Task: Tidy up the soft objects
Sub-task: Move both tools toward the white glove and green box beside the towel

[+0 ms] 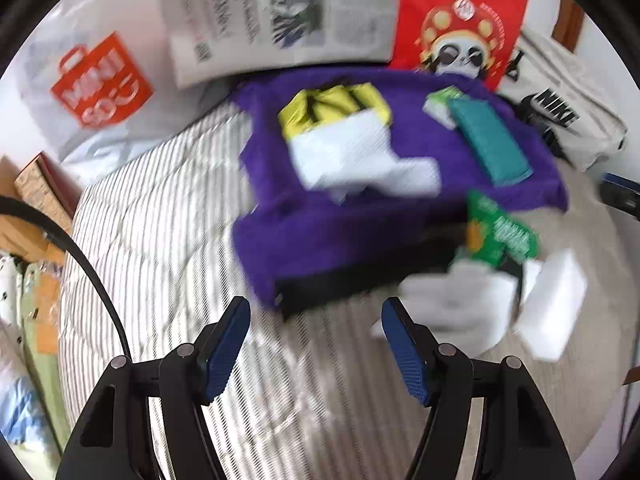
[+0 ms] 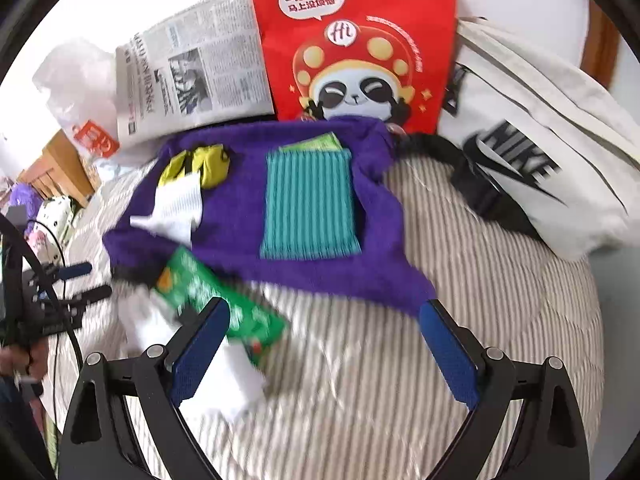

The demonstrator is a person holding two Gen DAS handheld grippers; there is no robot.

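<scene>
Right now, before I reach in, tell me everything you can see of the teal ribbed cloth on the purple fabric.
The teal ribbed cloth is a flat rectangle, knitted-looking, with ribs running along its length. It lies spread on the purple fabric, on the half nearer the white Nike bag. Its far edge overlaps a small green packet tucked beneath it. Neither gripper touches it; the white sock lies apart from it.

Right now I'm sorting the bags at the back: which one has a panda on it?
The red bag, standing between the newspaper and the white Nike bag; only it shows a panda.
</scene>
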